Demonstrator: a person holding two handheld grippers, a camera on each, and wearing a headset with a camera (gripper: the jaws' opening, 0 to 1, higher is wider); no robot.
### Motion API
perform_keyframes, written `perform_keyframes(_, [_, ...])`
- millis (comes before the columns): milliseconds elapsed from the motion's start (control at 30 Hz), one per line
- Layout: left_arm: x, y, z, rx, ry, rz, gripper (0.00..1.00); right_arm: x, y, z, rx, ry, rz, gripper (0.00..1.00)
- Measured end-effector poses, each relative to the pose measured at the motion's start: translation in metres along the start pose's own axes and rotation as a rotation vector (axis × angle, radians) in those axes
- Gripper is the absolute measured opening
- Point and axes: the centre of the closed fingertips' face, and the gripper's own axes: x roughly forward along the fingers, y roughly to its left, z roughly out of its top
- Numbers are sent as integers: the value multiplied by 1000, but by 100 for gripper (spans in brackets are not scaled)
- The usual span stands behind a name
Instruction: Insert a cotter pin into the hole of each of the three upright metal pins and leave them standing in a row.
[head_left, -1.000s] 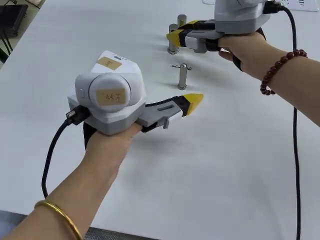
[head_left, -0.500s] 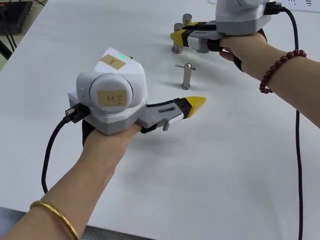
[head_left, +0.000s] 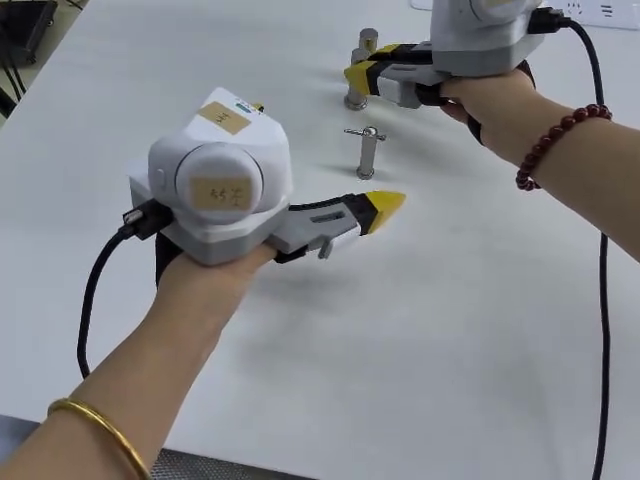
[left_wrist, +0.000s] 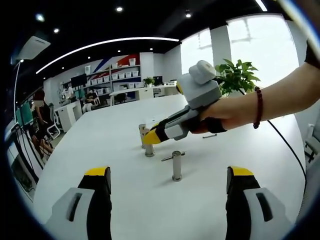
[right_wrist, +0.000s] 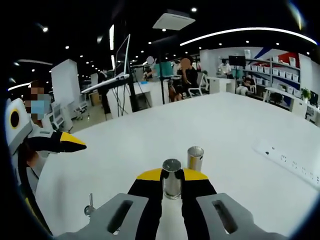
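Three metal pins (head_left: 368, 40) are standing on the table (head_left: 450, 300).
I am clamping my right gripper (head_left: 358, 75) on the middle pin (right_wrist: 171, 181); my left gripper (head_left: 386, 204) is hovering, jaws apart, near the front pin (head_left: 367, 155) holding a cotter pin (head_left: 357, 132).

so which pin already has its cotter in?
The front pin: cotter pin crosses its top. The middle pin at the right gripper and rear pin show none.

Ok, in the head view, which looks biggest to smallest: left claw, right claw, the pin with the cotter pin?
1. left claw, though it's nearest the camera, so that's unsure.
2. right claw, partly cut off.
3. pin with the cotter pin, smallest.
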Motion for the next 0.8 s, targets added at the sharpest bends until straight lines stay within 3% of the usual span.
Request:
perform_keyframes(500, [-1,-4,2,1,7,-27,96,-50,-11,-19,5,17,-67,7])
perform_keyframes(800, [-4,-7,6,3,4,-39,95,-80,-2,-27,7,17,-100,7])
